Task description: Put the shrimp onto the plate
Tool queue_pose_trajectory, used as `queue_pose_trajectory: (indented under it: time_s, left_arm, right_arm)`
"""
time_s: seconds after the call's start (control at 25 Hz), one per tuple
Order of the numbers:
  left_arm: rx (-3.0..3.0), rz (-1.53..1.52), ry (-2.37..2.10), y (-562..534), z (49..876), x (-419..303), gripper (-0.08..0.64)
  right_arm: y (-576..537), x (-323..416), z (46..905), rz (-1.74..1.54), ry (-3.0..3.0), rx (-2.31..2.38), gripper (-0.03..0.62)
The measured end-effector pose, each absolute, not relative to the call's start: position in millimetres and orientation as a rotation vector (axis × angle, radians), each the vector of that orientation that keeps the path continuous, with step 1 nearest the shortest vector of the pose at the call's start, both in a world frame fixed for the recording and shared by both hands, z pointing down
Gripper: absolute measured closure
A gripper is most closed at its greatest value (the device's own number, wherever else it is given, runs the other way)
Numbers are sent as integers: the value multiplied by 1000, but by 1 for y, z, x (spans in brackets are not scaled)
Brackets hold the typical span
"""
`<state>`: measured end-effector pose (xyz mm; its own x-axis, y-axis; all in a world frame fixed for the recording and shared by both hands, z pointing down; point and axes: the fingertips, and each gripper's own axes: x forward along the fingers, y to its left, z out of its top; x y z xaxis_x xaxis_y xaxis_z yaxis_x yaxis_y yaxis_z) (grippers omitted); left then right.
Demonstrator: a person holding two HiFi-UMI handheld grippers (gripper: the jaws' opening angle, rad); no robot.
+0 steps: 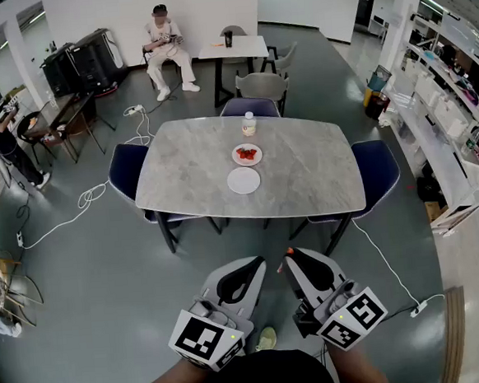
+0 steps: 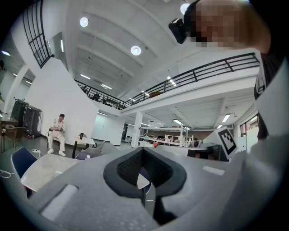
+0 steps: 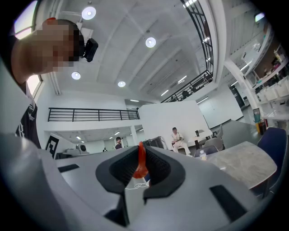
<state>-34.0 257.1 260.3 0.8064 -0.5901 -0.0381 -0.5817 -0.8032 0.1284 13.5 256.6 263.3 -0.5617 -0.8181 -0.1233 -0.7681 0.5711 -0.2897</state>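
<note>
Far ahead in the head view, a small white plate (image 1: 236,155) on the grey marble table (image 1: 304,173) carries red shrimp (image 1: 248,154). An empty white plate (image 1: 244,180) lies just in front of it. Both grippers are held close to the body, well short of the table. The left gripper (image 1: 247,270) is shut, and in the left gripper view its jaws (image 2: 143,151) meet with nothing between them. The right gripper (image 1: 298,260) is shut on an orange-red shrimp (image 3: 140,164), which stands pinched upright between its jaws (image 3: 141,157) in the right gripper view.
A small bottle (image 1: 249,124) stands at the table's far edge. Dark blue chairs (image 1: 126,171) (image 1: 380,171) flank the table, and another (image 1: 249,107) is behind it. White cables (image 1: 87,197) trail on the floor to the left. A seated person (image 1: 167,52) is at the back; shelves (image 1: 457,128) line the right.
</note>
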Motion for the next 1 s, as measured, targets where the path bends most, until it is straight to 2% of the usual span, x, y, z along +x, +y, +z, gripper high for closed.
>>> queue_pose_trajectory:
  time_s: [1.0]
  left_arm:
    - [2872, -106, -983, 253, 265, -16, 552]
  right_arm:
    - [251, 36, 264, -335, 2548, -1243, 540]
